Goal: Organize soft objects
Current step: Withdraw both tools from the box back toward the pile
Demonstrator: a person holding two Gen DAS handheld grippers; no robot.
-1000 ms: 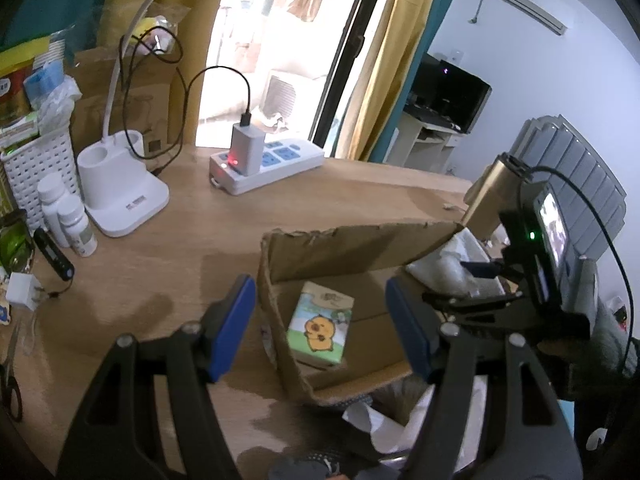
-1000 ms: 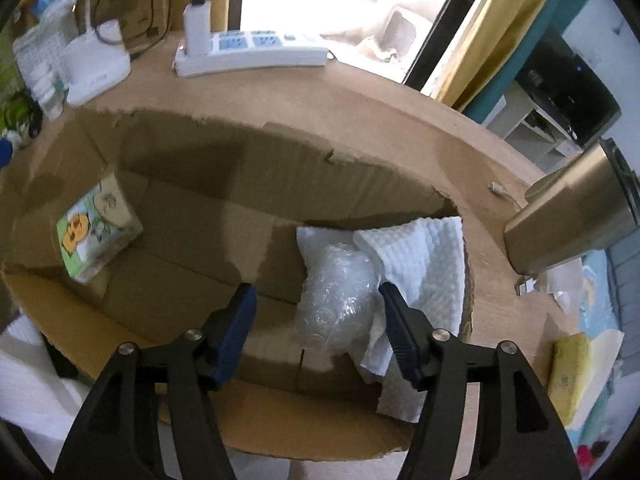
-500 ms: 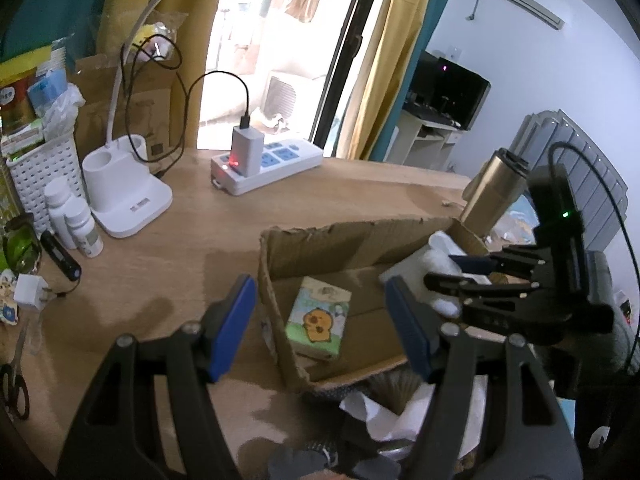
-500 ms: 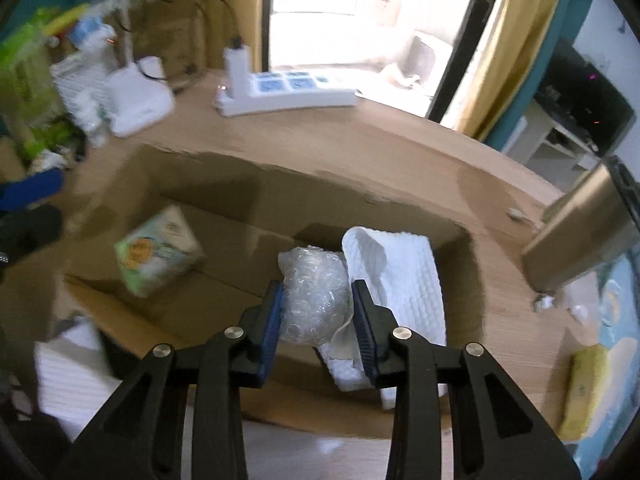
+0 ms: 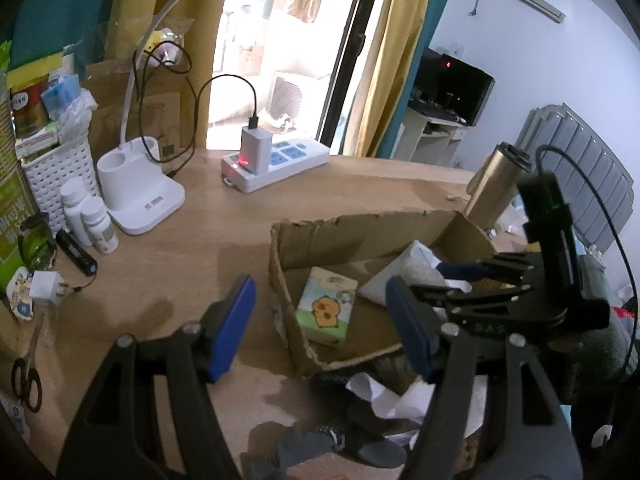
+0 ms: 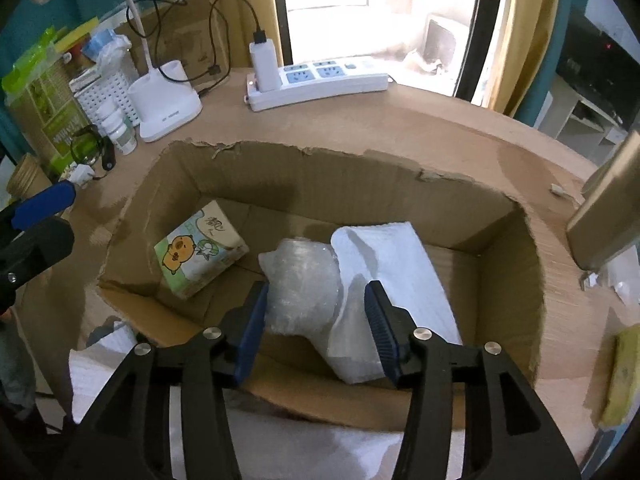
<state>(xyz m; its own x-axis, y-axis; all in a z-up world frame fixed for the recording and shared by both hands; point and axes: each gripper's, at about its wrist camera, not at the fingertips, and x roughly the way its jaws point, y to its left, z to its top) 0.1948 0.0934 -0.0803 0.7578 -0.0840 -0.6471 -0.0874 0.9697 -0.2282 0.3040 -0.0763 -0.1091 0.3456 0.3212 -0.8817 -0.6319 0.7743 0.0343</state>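
My right gripper (image 6: pixel 314 312) is low center in its own view with the jaws opening; the bubble wrap wad (image 6: pixel 302 280) sits between them, touching the left pad, clear of the right one. It's lying in the cardboard box (image 6: pixel 400 186) against the white towel (image 6: pixel 396 264), with the tissue pack (image 6: pixel 200 254) over at the box's left end. My left gripper (image 5: pixel 320 320) hangs half-open on nothing, bottom center of its view, straddling the box's near-left corner
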